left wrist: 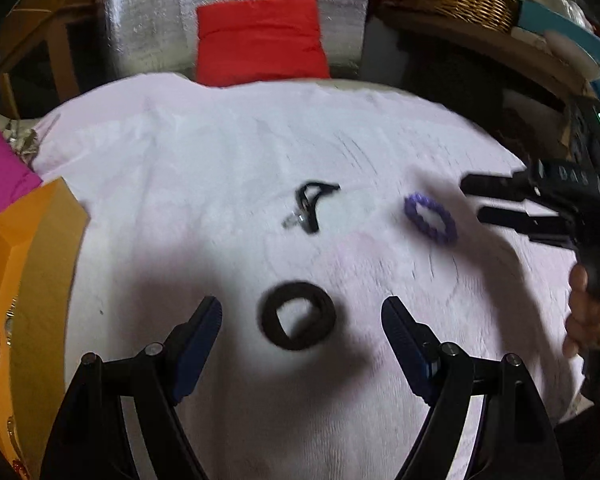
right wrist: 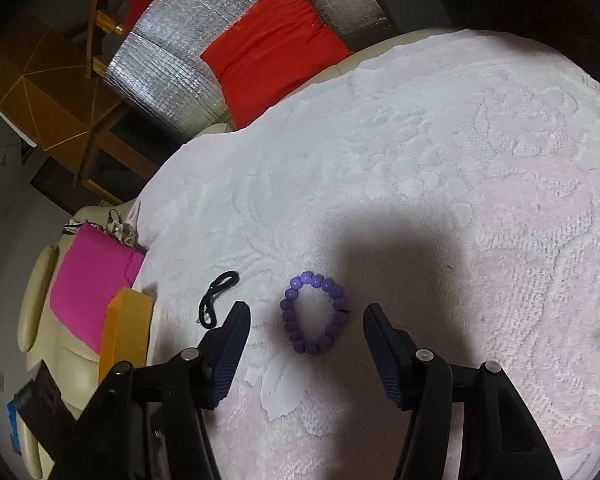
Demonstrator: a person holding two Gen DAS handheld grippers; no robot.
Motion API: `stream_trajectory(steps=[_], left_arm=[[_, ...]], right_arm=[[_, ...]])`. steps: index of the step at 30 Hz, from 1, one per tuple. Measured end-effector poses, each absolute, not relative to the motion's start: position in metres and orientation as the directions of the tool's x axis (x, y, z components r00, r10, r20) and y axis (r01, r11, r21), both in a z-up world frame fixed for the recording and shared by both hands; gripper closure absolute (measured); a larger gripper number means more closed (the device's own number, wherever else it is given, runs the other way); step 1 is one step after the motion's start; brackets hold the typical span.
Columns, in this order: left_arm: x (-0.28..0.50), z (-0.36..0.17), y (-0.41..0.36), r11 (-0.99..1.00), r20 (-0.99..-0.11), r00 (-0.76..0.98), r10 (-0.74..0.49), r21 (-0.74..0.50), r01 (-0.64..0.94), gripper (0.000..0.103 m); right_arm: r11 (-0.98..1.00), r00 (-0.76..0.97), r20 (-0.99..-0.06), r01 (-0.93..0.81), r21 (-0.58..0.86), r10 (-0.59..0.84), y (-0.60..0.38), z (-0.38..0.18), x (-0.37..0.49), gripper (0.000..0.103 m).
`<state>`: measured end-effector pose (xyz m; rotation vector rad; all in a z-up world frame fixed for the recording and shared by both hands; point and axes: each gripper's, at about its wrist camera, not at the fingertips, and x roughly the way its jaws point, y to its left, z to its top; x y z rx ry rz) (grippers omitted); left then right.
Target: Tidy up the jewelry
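Your left gripper (left wrist: 302, 306) hangs with its jaws spread wide over the pale pink towel (left wrist: 220, 152), and the dark fabric band (left wrist: 298, 316) lies flat on the towel between the two pads, touching neither. Your right gripper (right wrist: 306, 314) has its jaws apart as well; the purple bead bracelet (right wrist: 314, 314) sits on the towel between them with a clear gap on each side, so nothing is gripped. In the left view that same gripper (left wrist: 470, 200) comes in from the towel's right edge, its tips just beside the bracelet (left wrist: 430, 220), and your hand (left wrist: 588, 320) shows on its handle.

Farther toward the middle of the towel lies a black cord with a small silvery piece (left wrist: 310, 208); it is blurred, so what it is cannot be told. An orange box (left wrist: 24, 280) stands at the towel's left edge, with a magenta cloth (left wrist: 0, 176) beside it. A red cushion (left wrist: 260, 40) leans beyond the far edge against silver foil sheeting (left wrist: 148, 12).
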<state>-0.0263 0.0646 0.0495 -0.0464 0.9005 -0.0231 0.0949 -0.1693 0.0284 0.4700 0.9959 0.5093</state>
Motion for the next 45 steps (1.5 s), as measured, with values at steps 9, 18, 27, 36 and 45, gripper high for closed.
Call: stream_trajectory(steps=[9, 18, 27, 36, 45], left_arm=[[-0.022, 0.034, 0.072, 0.994, -0.804, 0.587, -0.093, -0.112, 0.005, 0.034], [-0.019, 0.030, 0.071, 0.988, -0.802, 0.580, -0.141, -0.152, 0.029, 0.072], [-0.020, 0.032, 0.075, 0.984, -0.797, 0.580, -0.168, -0.174, 0.047, 0.080], [-0.018, 0.034, 0.072, 0.983, -0.791, 0.586, -0.178, -0.175, 0.062, 0.084], [-0.023, 0.044, 0.077, 0.985, -0.766, 0.624, -0.153, -0.165, 0.039, 0.084]], right_arm=[[0.715, 0.426, -0.597, -0.202, 0.670, 0.680, -0.154, 0.032, 0.097, 0.041], [0.575, 0.314, -0.511, -0.163, 0.801, 0.800, -0.111, 0.016, 0.114, 0.048], [0.551, 0.254, -0.524, -0.046, 0.833, 0.813, -0.073, -0.015, 0.140, 0.069], [0.591, 0.297, -0.548, -0.071, 0.804, 0.782, -0.071, -0.012, 0.139, 0.093], [0.587, 0.350, -0.521, -0.111, 0.802, 0.779, -0.113, 0.014, 0.120, 0.095]])
